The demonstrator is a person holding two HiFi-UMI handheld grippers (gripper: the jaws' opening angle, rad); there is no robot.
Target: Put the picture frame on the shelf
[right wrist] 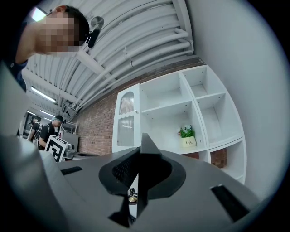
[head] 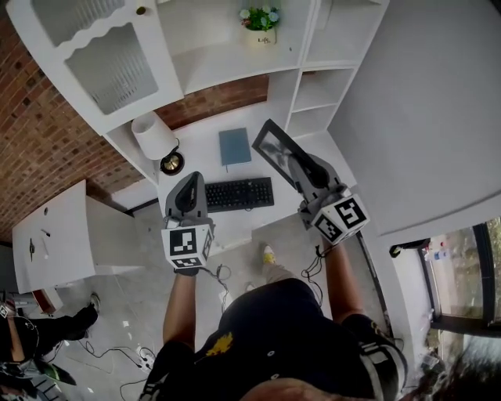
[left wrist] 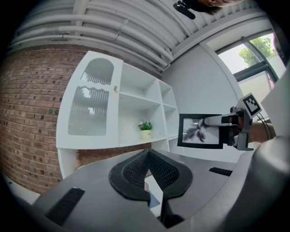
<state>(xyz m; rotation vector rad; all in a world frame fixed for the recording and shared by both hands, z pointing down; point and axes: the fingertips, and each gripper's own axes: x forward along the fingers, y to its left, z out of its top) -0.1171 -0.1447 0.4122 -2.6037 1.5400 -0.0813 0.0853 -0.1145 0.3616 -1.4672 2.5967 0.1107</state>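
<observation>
The picture frame (head: 274,147) is up in the air above the worktop (head: 205,157), not on the shelf (head: 235,61). The right tongs (head: 292,161) pinch it by one end. In the right gripper view the frame (right wrist: 144,149) stands edge-on as a thin dark wedge between the two pads of those tongs (right wrist: 139,159), which press on it from both sides. From the left gripper view its black border and grey picture (left wrist: 199,131) face the camera, at 3 o'clock from the potted plant (left wrist: 145,128).

In the head view the frame lies at 1 o'clock from the keyboard (head: 239,193) and at 3 o'clock from the blue book (head: 235,146). The lamp (head: 154,135) sits at 10 o'clock from the keyboard. The potted plant (head: 260,23) stands in a shelf compartment at 12 o'clock, well apart from the frame.

The left tongs (head: 190,180) hover at 9 o'clock from the keyboard, pads pressed together at the tip with nothing between them (left wrist: 148,156).
</observation>
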